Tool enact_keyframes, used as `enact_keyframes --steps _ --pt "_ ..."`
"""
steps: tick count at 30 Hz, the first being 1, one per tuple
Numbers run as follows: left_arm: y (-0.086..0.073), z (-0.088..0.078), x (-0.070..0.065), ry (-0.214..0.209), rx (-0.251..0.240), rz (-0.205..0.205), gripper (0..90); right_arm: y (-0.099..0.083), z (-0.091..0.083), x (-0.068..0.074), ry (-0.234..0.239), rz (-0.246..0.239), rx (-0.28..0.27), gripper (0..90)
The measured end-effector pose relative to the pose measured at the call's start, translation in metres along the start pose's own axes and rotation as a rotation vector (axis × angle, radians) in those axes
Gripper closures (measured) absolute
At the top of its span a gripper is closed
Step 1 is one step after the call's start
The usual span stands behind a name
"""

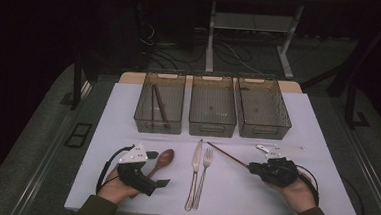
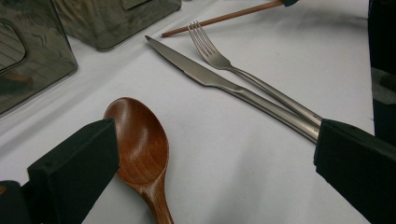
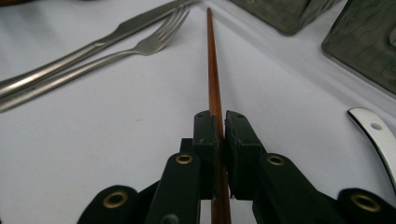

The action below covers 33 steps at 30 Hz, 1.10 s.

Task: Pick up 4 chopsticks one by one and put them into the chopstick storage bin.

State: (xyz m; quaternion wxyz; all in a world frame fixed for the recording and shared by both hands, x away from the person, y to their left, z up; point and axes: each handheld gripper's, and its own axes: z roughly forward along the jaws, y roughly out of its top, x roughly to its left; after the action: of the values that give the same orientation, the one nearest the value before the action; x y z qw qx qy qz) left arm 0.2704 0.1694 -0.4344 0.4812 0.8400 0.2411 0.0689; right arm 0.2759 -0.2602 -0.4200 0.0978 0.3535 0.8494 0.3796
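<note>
A brown chopstick [image 1: 228, 154] points from my right gripper [image 1: 250, 166] toward the bins, its far tip low over the white table. In the right gripper view the right gripper [image 3: 220, 126] is shut on the chopstick [image 3: 212, 60], pads pressed on both sides. My left gripper [image 1: 157, 168] rests at the table's front left and stands open. Its jaws spread wide in the left gripper view, the left gripper [image 2: 215, 158] straddling the wooden spoon [image 2: 140, 140], whose bowl lies beside one jaw. Between the hands lie a knife [image 1: 195, 163] and a fork [image 1: 206, 161], side by side.
Three dark see-through bins stand in a row at the back: left bin [image 1: 158, 127], middle bin [image 1: 212, 129], right bin [image 1: 266, 131]. Another brown chopstick [image 1: 160, 105] lies in the left bin. The white table [image 1: 123, 196] ends just in front of the hands.
</note>
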Motion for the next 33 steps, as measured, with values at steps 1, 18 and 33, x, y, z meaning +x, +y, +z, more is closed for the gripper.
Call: enact_keyframes --steps 1,18,33 --pt "0.0 0.0 0.0 0.0 0.0 0.0 0.0 0.0 -0.002 0.0 0.005 0.003 -0.007 83.6" --pt "0.0 0.0 0.0 0.001 0.002 0.001 0.0 0.006 -0.025 -0.007 0.044 0.036 -0.124 83.6" --pt "0.0 0.001 0.0 0.001 0.006 -0.005 0.0 0.025 -0.034 -0.005 0.082 0.014 -0.212 83.6"
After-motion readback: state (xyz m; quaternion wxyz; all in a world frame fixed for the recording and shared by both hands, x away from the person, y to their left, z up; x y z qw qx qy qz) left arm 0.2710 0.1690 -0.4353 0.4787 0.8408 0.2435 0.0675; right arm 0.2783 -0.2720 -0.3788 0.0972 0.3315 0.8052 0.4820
